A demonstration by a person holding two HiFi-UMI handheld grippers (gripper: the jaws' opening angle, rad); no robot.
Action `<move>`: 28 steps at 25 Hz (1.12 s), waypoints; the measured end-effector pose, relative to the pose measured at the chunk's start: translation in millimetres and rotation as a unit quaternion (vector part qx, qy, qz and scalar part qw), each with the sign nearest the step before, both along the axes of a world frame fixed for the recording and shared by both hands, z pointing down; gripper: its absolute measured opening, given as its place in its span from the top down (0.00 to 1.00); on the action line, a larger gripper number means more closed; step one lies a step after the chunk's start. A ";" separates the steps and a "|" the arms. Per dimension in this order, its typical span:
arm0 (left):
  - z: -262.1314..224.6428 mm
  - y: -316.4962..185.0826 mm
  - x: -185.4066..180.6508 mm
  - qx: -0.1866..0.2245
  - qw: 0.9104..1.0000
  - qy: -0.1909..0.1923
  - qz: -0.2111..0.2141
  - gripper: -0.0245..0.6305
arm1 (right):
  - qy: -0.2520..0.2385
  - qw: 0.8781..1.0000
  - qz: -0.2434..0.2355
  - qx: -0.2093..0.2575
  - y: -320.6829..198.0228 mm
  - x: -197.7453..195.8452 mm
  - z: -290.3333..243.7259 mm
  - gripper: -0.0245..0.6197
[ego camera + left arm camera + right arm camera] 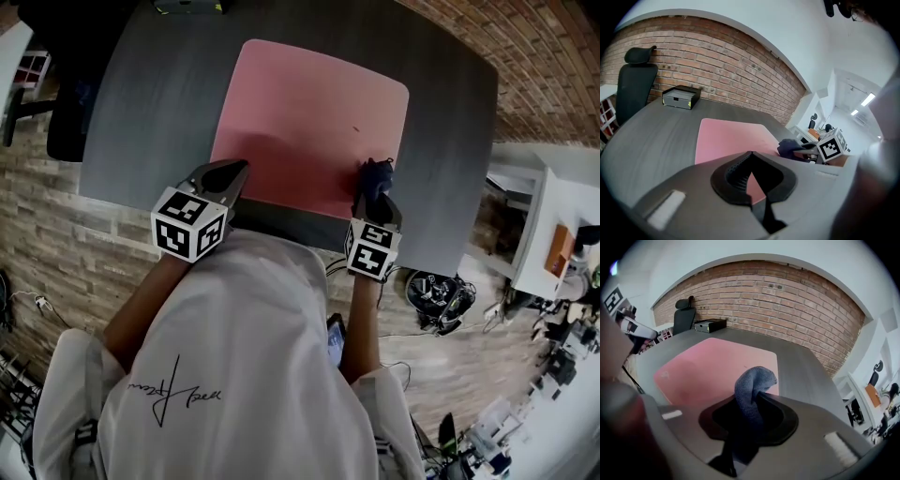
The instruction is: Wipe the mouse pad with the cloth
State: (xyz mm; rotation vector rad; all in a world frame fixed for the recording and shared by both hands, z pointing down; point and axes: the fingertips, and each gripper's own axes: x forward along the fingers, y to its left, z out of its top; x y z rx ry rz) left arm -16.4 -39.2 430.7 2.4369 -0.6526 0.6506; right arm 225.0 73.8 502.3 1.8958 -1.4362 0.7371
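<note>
A dark grey table [159, 112] with rounded corners is carrying a pink mouse pad [309, 122], which is lying flat around the middle of the top and reaching almost to the near edge. Bare tabletop is showing to the left, to the right and beyond the pad's far side. A small dark speck [354, 129] is sitting on the pad toward its right side. A low black box [681, 97] is resting by the table's far edge, toward the left and apart from the pad.
</note>
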 end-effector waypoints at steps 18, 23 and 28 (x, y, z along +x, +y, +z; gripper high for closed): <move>2.3 -1.6 -2.2 -0.010 1.000 0.009 -0.016 0.94 | -0.091 0.995 -0.043 -0.024 -12.4 -53.9 31.1 0.81; 2.7 -2.6 -7.2 -0.011 1.000 0.007 -0.027 0.94 | -0.115 0.991 -0.067 -0.026 -18.1 -71.4 35.7 0.81; 2.6 -2.3 -10.1 -0.011 0.999 0.008 -0.033 0.94 | -0.136 0.986 -0.091 -0.029 -24.7 -85.0 37.6 0.81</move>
